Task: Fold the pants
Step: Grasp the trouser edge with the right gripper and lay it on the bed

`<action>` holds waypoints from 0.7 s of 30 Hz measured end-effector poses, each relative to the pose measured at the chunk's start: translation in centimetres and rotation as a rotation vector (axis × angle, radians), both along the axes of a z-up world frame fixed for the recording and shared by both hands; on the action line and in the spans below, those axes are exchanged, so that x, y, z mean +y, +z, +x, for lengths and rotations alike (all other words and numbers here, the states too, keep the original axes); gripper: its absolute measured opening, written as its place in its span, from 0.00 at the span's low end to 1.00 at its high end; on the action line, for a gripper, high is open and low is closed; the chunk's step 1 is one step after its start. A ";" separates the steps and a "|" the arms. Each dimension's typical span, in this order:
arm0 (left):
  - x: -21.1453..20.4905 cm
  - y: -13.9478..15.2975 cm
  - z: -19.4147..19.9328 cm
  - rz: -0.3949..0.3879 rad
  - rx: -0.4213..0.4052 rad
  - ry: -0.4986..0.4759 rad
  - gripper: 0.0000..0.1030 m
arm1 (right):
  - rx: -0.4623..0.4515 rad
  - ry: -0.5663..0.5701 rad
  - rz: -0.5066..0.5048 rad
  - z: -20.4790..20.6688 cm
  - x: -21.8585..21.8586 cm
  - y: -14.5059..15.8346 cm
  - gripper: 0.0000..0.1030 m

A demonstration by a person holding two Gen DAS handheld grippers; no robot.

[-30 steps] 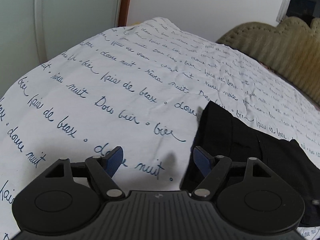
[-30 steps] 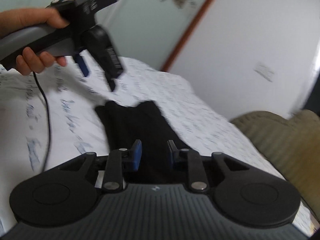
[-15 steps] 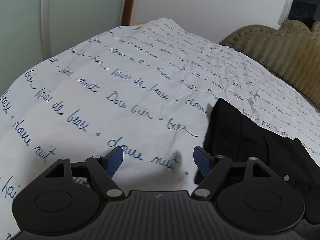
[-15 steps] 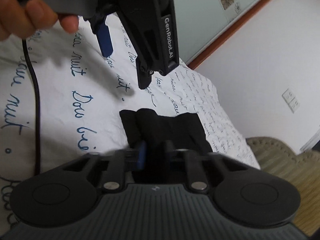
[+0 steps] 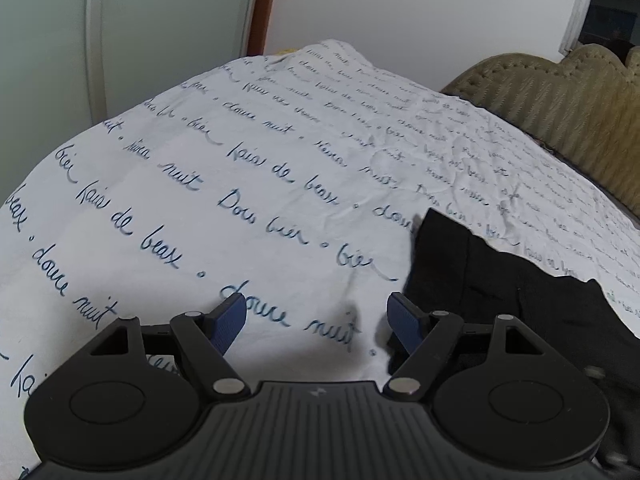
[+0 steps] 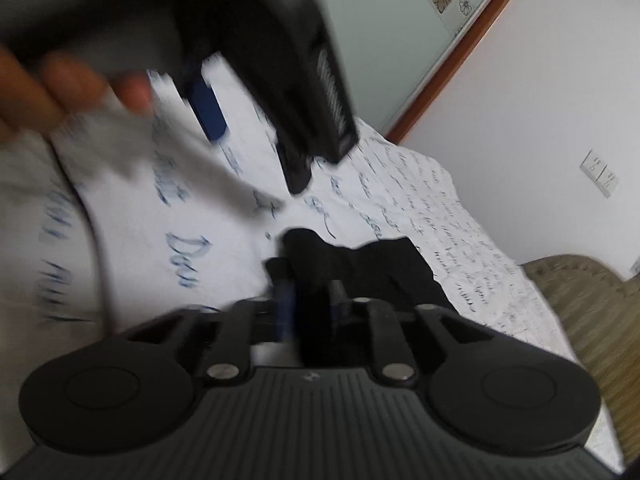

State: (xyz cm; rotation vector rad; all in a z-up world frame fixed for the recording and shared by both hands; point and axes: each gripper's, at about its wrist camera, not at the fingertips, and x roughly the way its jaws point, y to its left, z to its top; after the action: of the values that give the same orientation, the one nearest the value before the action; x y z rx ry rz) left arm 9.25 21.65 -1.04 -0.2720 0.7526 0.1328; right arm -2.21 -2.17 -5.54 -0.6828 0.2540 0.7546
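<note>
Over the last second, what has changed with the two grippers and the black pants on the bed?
The right gripper moved in over the pants; its jaws closed, then have just been opening, fabric between them. The left gripper now looms larger in the right wrist view. In the left wrist view, the left gripper stayed open above the bedsheet.

A: What carries everything here?

B: A bed [image 5: 248, 184], covered by a white sheet [image 5: 168, 216] printed with rows of blue cursive writing. The sheet is lightly creased, most of all just beyond the pants.

A: And what lies on it?

B: Only the black pants [image 5: 500, 280], folded into a dark bundle and resting flat on the sheet. In the right wrist view the pants [image 6: 360, 268] show a wavy far edge.

A: What borders the bed?

B: Past the pants, on their far side, a tan ribbed headboard [image 5: 560, 104] runs along the bed's edge.
</note>
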 end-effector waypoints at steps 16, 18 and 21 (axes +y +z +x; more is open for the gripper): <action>-10.9 1.1 4.0 0.111 -0.018 -0.210 0.84 | 0.195 -0.278 0.274 0.8 -12.8 2.4 0.28; -11.7 1.0 4.3 0.125 -0.011 -0.211 0.84 | 0.176 -0.338 0.280 2.8 -15.1 3.0 0.28; -13.2 1.3 4.1 0.091 -0.046 -0.245 0.84 | 0.198 -0.444 0.344 7.6 -19.8 3.9 0.28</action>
State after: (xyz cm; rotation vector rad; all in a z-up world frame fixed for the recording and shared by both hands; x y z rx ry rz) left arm 13.39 8.49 0.25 -0.0944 0.7262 -0.0712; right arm 5.41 -22.02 -1.62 -0.2100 0.4286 0.4221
